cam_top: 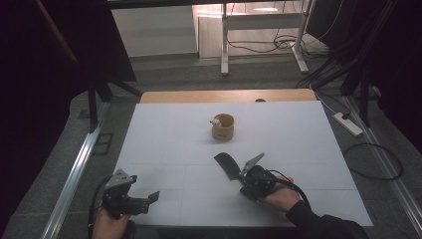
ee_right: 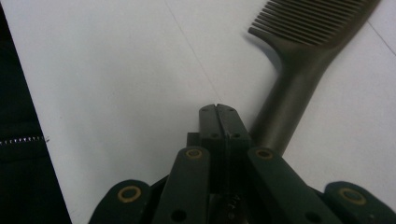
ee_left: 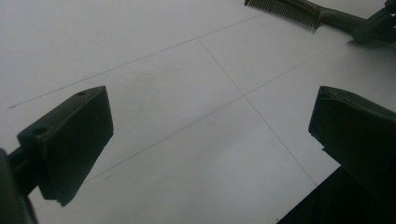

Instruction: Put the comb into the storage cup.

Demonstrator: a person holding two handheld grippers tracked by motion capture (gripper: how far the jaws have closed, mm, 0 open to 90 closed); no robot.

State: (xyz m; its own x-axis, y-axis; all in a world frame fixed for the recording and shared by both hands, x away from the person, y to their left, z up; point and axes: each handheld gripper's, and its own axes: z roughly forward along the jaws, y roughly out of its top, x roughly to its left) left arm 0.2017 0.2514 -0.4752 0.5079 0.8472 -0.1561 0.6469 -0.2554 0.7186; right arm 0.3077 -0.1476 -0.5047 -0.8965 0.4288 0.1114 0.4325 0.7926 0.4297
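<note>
right gripper: jaws pinched shut, nothing held, comb handle just beside | left gripper: jaws wide open, empty, over the table

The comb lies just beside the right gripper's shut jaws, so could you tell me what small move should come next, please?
Probably open the right gripper and shift it sideways over the comb: its jaws are pressed together beside the handle, holding nothing.
</note>
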